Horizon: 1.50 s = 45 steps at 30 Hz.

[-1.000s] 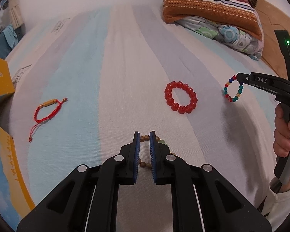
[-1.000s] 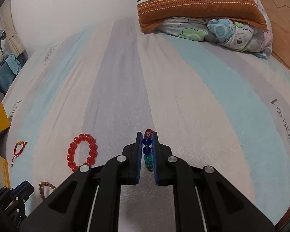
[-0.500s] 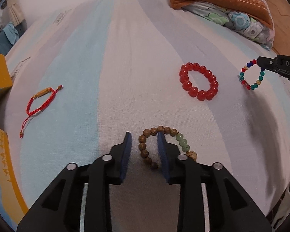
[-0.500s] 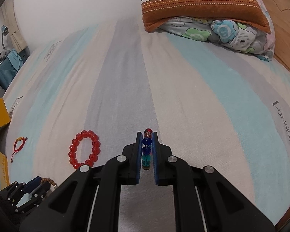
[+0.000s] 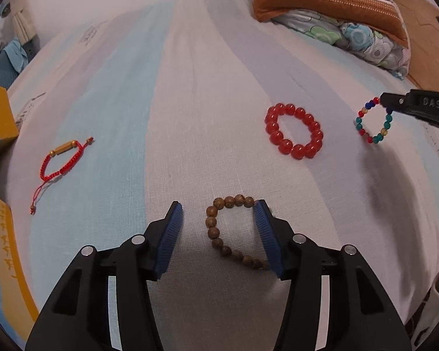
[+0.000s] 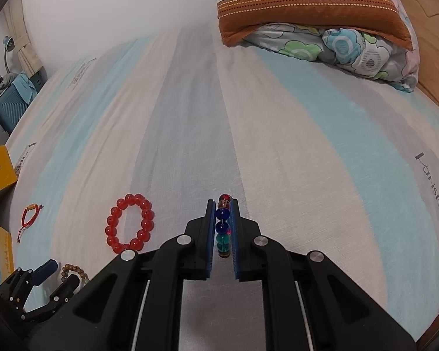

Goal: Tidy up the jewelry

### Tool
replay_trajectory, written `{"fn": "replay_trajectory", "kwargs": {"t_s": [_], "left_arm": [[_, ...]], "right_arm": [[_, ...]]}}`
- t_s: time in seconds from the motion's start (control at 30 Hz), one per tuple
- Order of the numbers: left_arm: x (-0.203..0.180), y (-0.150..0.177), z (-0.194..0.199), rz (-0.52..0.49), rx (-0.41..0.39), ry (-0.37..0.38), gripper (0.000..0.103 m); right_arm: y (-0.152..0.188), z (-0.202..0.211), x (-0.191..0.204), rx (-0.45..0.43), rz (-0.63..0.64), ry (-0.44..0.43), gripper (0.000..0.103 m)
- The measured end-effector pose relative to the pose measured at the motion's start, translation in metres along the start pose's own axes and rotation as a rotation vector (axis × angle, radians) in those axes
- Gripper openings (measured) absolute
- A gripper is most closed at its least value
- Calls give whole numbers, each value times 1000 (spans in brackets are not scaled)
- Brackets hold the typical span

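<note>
We note the left hand-held gripper (image 5: pixel 218 215) now spread apart, having let go of the wooden bracelet (image 5: pixel 228 228), which lies on the bed (image 5: pixel 190 102) by its near edge; right hand-held gripper (image 6: pixel 222 225) stays clamped on the multicoloured bracelet (image 5: pixel 374 122), next to place

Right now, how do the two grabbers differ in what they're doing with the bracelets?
The left gripper is open, its fingers spread either side of the brown wooden bracelet, which lies on the bed sheet. The right gripper is shut on the multicolored bead bracelet, which hangs off the sheet in the left wrist view. Both have black bodies with blue pads.
</note>
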<state>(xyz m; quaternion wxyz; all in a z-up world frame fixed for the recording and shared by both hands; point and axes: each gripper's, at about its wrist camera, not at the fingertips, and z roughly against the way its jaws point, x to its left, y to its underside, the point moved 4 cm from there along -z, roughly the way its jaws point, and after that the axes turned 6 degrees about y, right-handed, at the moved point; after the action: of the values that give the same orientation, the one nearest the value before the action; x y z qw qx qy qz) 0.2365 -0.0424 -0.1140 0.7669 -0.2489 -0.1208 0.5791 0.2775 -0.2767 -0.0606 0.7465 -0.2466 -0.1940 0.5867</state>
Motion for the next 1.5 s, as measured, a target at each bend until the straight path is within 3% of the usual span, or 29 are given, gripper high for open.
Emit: {"fn": "replay_trajectory", "kwargs": {"t_s": [0.17, 0.33, 0.4, 0.43, 0.57, 1.5], "left_arm": [[1, 2, -6, -2, 17, -12, 48], [-1, 3, -7, -27, 30, -13, 27], [-4, 3, -5, -39, 28, 1, 9], [-5, 3, -5, -38, 25, 10, 8], [-6, 2, 0, -23, 21, 61, 7], [-21, -11, 47, -34, -71, 93, 7]], "right_arm": [[0, 1, 0, -2, 4, -3, 9], [1, 1, 0, -1, 4, -5, 9], [1, 0, 0, -1, 4, -5, 9], [1, 0, 0, 0, 5, -5, 9], [1, 1, 0, 0, 3, -5, 9], [-3, 32, 5, -63, 10, -35, 9]]}}
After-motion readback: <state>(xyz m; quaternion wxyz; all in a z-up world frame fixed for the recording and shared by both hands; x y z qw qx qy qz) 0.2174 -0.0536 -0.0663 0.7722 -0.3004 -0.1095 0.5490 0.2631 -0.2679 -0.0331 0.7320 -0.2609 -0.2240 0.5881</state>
